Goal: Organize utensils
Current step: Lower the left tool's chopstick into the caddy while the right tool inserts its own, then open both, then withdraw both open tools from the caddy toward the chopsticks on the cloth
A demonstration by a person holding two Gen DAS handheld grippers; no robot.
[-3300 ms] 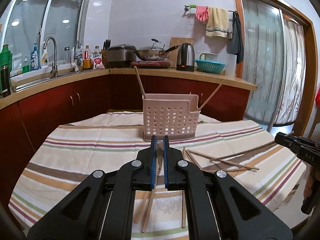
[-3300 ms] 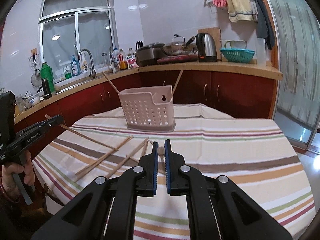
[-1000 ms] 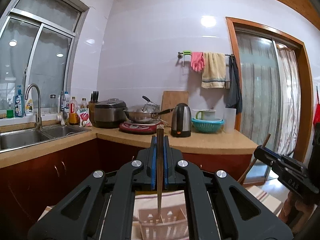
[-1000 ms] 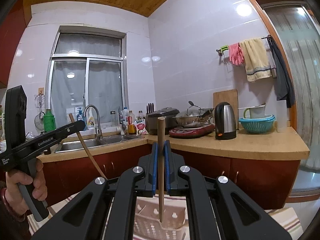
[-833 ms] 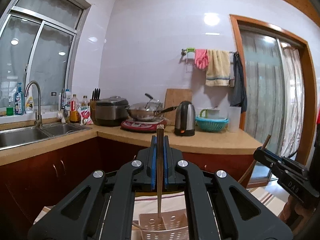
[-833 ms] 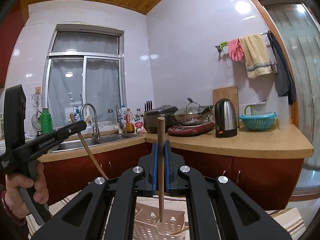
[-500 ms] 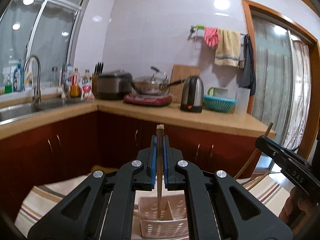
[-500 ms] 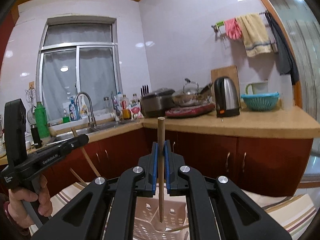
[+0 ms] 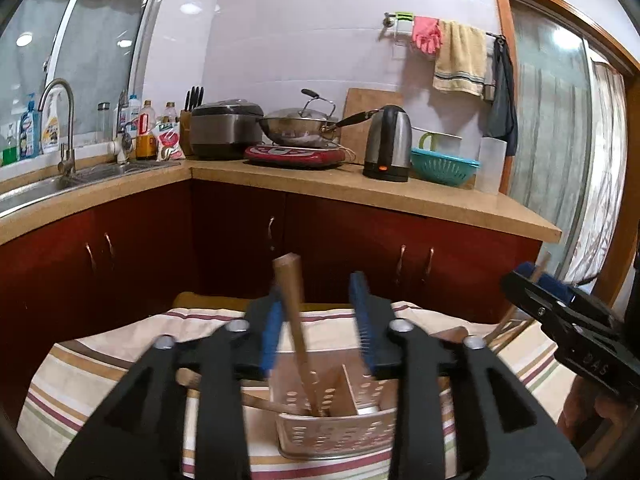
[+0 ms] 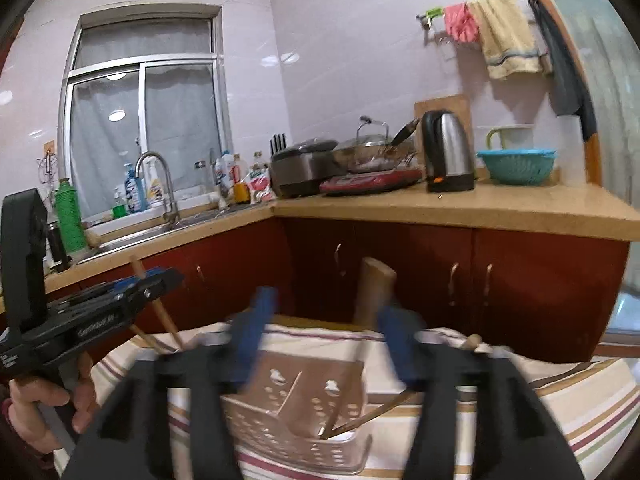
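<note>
Both grippers released above the basket

Your left gripper (image 9: 316,320) and right gripper (image 10: 324,336) have just opened; one chopstick (image 9: 298,328) stands loose between each pair of jaws, inside the basket (image 9: 340,436) rim.

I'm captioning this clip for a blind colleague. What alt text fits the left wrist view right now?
The left gripper, its blue-padded fingers just opened, frames a brown wooden chopstick that stands tilted in the pale perforated plastic utensil basket on a striped tablecloth. The right gripper is at the right edge, with a kitchen counter behind.

Chopsticks (image 9: 298,328) in caddy (image 9: 336,432), caddy on table (image 9: 100,364).
</note>
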